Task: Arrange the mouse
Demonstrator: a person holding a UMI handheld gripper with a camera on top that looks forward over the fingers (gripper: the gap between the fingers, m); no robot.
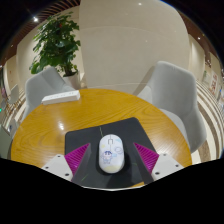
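the claw [111,157] stands wide open around the white mouse [111,153] on the dark mat [125,133]; light, rigid, probably slick, best pinched at its flanks, three and nine o'clock.

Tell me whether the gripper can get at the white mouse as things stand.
Probably yes: the white mouse lies on the black mouse pad between the open gripper's fingers, with gaps at both sides and nothing blocking.
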